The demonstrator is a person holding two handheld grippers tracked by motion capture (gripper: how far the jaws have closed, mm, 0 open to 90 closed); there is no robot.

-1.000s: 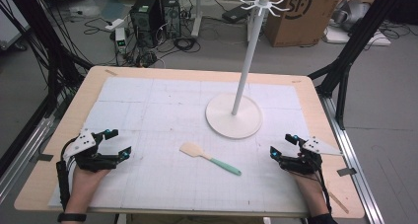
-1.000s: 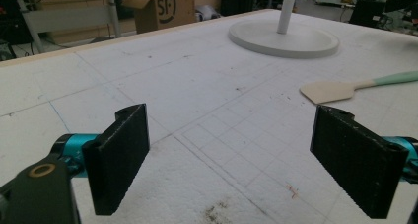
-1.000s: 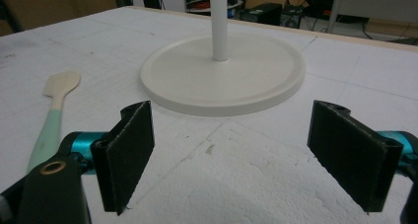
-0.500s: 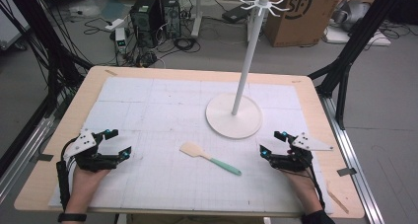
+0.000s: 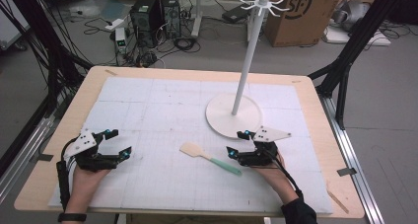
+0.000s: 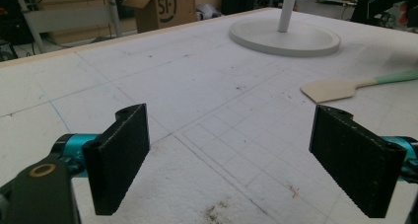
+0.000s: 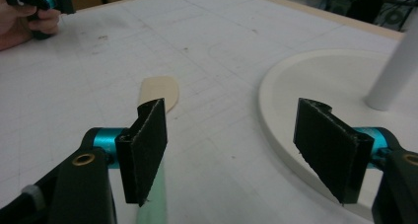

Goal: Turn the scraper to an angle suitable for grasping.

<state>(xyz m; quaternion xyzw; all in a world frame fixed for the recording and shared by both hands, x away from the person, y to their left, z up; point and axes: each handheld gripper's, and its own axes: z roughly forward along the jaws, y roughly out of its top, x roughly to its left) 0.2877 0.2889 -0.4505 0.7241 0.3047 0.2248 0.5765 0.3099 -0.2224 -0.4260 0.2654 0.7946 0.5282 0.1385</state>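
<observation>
Both jaws stood apart, empty. The right gripper [image 5: 243,144] hovered beside the spatula [image 5: 211,158]; it looked light and stiff, best held at its green handle [image 7: 152,199]. The left gripper [image 5: 114,142] stood wide too.

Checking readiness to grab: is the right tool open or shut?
Open: the right tool shows its black jaws set wide apart, nothing between them but bare mat.

Spatula [image 5: 209,157] lies before stand [image 5: 233,116] (both on table [image 5: 148,76]).

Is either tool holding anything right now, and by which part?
Nothing is held. Both the left tool and right tool are open; the spatula lies on the table.
</observation>
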